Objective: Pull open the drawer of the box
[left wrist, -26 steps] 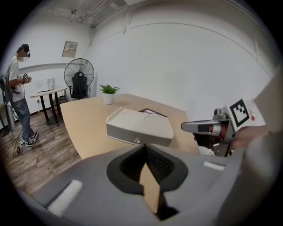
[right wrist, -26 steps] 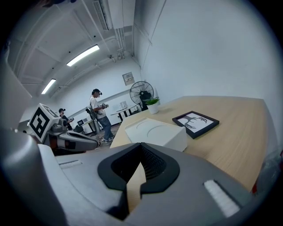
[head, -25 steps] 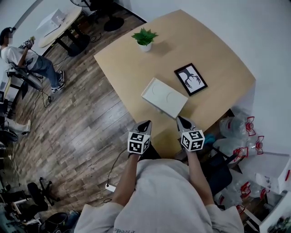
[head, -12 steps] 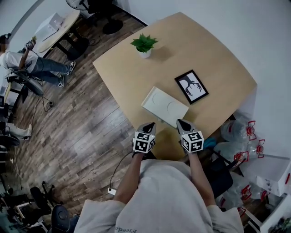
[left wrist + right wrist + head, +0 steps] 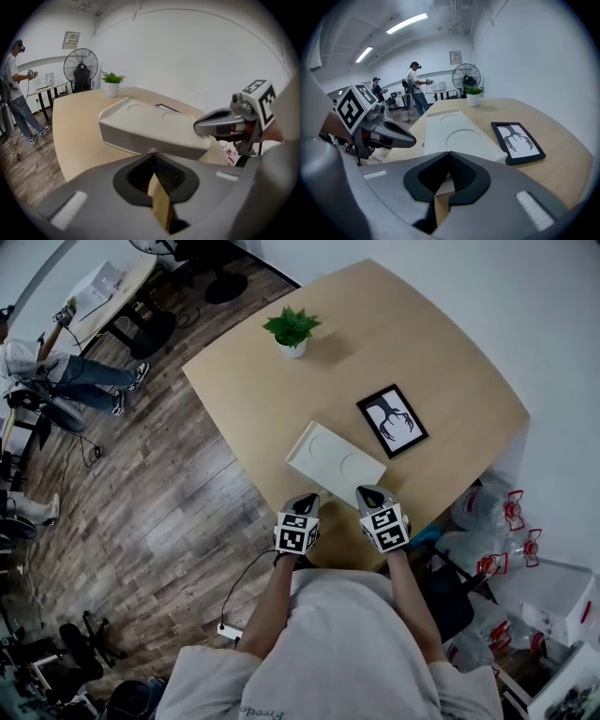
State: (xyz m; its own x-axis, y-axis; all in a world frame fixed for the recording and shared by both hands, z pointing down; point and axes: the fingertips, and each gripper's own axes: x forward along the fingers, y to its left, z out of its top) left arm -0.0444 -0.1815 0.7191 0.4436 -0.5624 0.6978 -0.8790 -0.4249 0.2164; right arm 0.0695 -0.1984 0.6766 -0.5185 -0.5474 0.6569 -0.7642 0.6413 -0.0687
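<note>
Both pairs pinched together and empty: left tongs [image 5: 306, 500] and right tongs [image 5: 367, 494] hover just before the box [image 5: 335, 463] on the table [image 5: 441, 362], its drawer seemingly closed.

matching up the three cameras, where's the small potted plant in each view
Head view: potted plant upper middle, near the table's far edge.
Left gripper view: potted plant left of centre, beyond the box.
Right gripper view: potted plant just right of centre, small, beyond the box.
Shared landmark: the white box, nearer than the potted plant in every view.
</note>
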